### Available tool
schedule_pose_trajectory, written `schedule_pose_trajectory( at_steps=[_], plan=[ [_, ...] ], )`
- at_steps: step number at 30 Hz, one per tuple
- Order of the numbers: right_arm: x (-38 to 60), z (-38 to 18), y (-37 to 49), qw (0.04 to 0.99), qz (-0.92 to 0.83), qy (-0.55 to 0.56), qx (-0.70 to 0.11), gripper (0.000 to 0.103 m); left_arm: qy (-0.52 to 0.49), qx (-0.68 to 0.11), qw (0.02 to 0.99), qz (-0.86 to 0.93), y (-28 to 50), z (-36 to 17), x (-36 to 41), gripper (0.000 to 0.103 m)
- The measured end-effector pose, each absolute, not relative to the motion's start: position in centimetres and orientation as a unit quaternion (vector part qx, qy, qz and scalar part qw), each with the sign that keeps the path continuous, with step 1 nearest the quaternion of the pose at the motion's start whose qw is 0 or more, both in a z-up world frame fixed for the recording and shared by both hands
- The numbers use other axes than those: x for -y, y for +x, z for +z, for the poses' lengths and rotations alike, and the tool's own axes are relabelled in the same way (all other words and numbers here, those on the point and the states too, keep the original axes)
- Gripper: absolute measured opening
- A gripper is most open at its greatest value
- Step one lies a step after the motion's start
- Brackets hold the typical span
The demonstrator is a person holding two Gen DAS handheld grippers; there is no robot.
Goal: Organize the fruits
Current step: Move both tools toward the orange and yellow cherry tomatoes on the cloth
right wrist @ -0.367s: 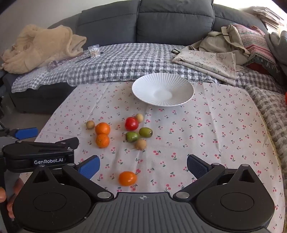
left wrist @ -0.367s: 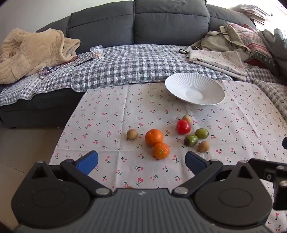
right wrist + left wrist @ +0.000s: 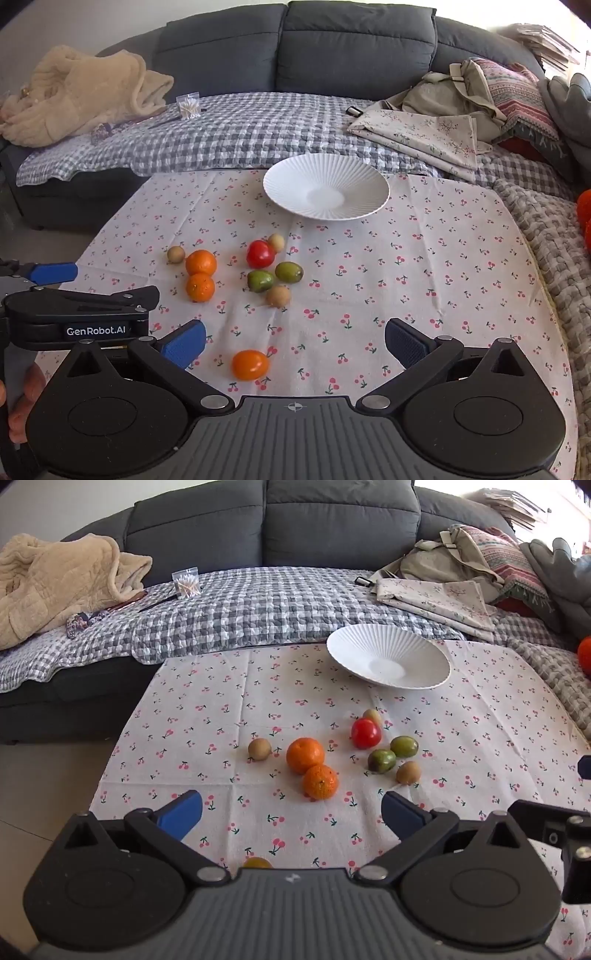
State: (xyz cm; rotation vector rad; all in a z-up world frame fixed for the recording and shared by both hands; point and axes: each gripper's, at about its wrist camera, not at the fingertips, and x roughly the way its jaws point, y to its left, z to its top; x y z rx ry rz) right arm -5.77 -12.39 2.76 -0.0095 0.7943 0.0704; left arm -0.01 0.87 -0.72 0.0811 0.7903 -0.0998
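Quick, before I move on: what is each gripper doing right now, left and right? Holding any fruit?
Left gripper: jaws wide open, holding nothing.
Right gripper: jaws wide open, holding nothing.

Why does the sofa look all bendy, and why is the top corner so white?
Left wrist view: the fisheye lens bows the sofa, and daylight washes out the top right corner. Right wrist view: same curve on the sofa, same glare at top right; the plate stays sharp.

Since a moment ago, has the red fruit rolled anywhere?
No. The red fruit still lies in the same spot below the white plate's near rim.
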Motion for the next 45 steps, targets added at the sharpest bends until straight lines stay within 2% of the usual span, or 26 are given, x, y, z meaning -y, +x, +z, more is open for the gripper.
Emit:
schedule_pose_trajectory(
  at_steps=[10, 24, 45],
  plan=[
    [15.0, 1.9, -5.8, 0.920, 0.046, 0.010, -0.390, 0.103, -0.025, -0.389, 0.920, -0.047, 0.0, -0.2, -6.3, 0.102],
    [15.1, 0.8, -5.5, 0.914, 0.027, 0.012, -0.404, 0.103, 0.037, -0.394, 0.917, -0.052, -1.8, -2.5, -2.8, 0.102],
    [14.5, 0.1, -5.3, 0.915, 0.002, -0.009, -0.402, 0.103, 0.036, -0.402, 0.914, -0.042, -1.6, -3.1, -2.4, 0.102]
  ],
)
